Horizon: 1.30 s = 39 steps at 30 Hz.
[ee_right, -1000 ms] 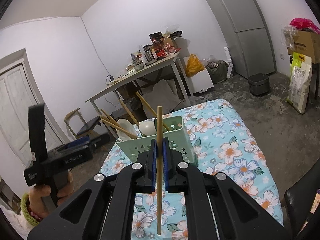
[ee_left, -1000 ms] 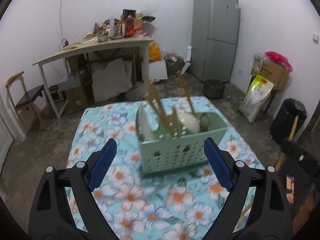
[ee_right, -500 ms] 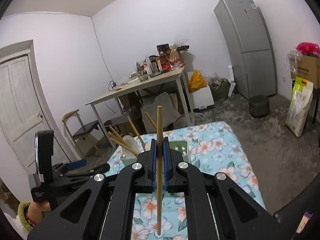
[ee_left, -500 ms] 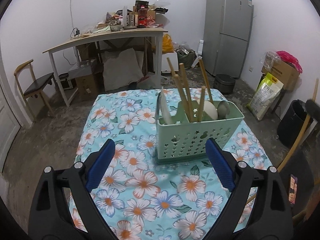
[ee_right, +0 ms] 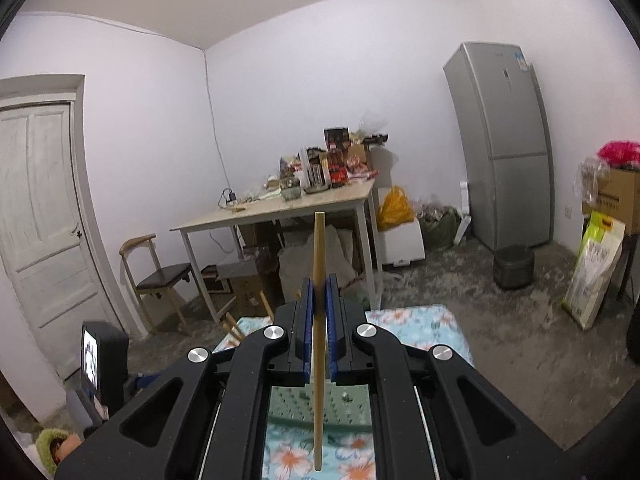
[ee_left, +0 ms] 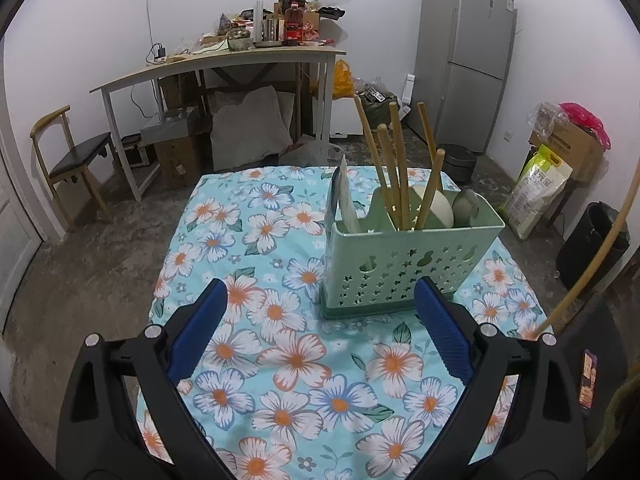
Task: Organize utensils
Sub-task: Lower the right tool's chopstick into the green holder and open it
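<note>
Right hand-held gripper (ee_right: 319, 300), clamping 1 chopstick (ee_right: 318, 320), is rising above the caddy (ee_left: 412, 256); left hand-held gripper (ee_left: 320, 320) is staying open

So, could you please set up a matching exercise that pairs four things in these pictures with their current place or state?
Things:
1. right gripper
2. left gripper
3. green caddy
4. fridge

Places or states:
A. standing on the floral tablecloth, holding chopsticks and spoons
B. jaws wide open, nothing between them
C. against the back wall, on the floor
D. clamped shut on a single chopstick

Pairs: 1-D, 2-B, 3-A, 4-C
</note>
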Motion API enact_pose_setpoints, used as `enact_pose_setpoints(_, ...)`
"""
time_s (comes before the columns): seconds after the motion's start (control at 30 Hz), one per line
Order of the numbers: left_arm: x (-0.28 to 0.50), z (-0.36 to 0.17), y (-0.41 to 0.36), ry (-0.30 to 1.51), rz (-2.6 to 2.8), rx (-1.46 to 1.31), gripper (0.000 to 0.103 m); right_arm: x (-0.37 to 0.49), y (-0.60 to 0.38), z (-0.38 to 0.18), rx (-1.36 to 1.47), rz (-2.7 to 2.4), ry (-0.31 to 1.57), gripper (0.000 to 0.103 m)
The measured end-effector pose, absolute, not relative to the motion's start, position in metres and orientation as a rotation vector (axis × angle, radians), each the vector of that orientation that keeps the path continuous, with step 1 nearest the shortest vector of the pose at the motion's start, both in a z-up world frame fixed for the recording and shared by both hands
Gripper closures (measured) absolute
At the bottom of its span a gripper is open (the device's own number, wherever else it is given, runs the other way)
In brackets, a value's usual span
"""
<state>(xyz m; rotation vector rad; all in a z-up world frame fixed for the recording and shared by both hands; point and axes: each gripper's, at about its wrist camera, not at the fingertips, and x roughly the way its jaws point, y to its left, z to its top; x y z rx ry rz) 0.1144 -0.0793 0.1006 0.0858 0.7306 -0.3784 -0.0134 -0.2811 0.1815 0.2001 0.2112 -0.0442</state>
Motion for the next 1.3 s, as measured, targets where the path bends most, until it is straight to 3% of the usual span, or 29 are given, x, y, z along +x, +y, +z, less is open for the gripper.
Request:
enact_pose_setpoints(0.67,0.119,0.061,-0.050,0.785,-0.360,0.050,0.010,0.038,-0.279,0.239,0.095,-0.052,0.076,0.097)
enact_pose_setpoints(1.3,0.131,0.058,-0.045,0.774,-0.345,0.037,0.009,0.128,-0.292,0.150,0.042,-0.043,0.267,0.095)
